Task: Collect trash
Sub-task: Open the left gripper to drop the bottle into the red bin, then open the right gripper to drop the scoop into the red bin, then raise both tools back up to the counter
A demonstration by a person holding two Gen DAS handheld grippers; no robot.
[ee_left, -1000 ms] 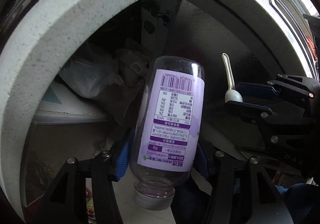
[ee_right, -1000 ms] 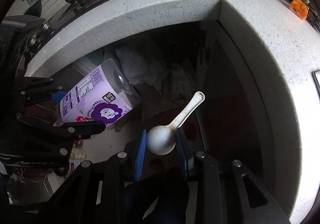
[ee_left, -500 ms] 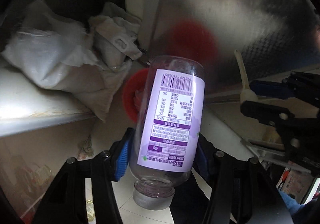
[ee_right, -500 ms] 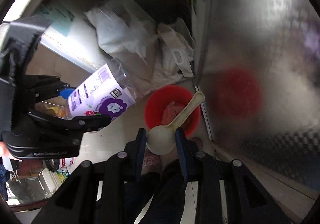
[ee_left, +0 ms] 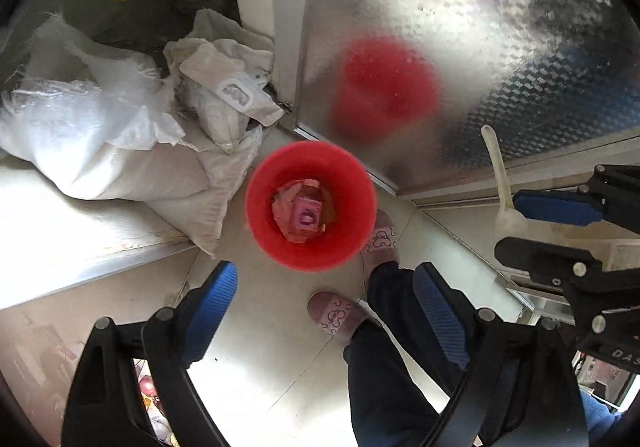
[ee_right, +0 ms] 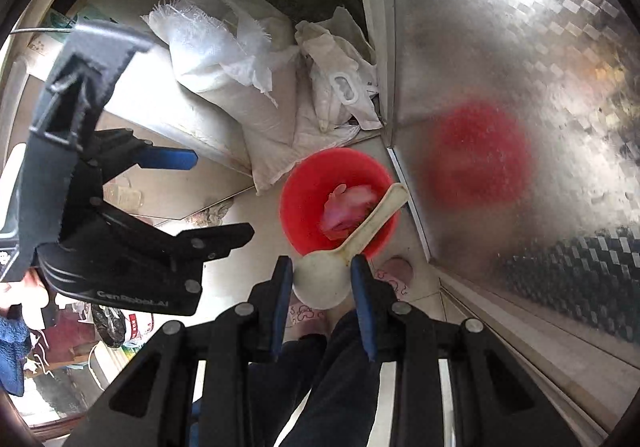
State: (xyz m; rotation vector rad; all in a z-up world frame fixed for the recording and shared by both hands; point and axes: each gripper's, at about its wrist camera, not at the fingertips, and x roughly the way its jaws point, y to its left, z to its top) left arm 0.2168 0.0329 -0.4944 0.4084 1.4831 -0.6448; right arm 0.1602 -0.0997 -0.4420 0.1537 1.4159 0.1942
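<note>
1. Two grippers are held above a red bin [ee_left: 256,203] on the floor [ee_left: 272,347].
2. The left gripper [ee_left: 324,311] is seen with its jaws wide apart, having just been opening; nothing is between them.
3. The right gripper [ee_right: 322,283] has its jaws closed partway on the bowl of a white spoon [ee_right: 320,279], whose handle slants over the bin's rim.
4. Pink scraps [ee_left: 302,209] are seen inside the bin.
5. White sacks [ee_left: 116,143] are heaped beside the bin, and a slippered foot [ee_left: 382,237] touches its edge.
</note>
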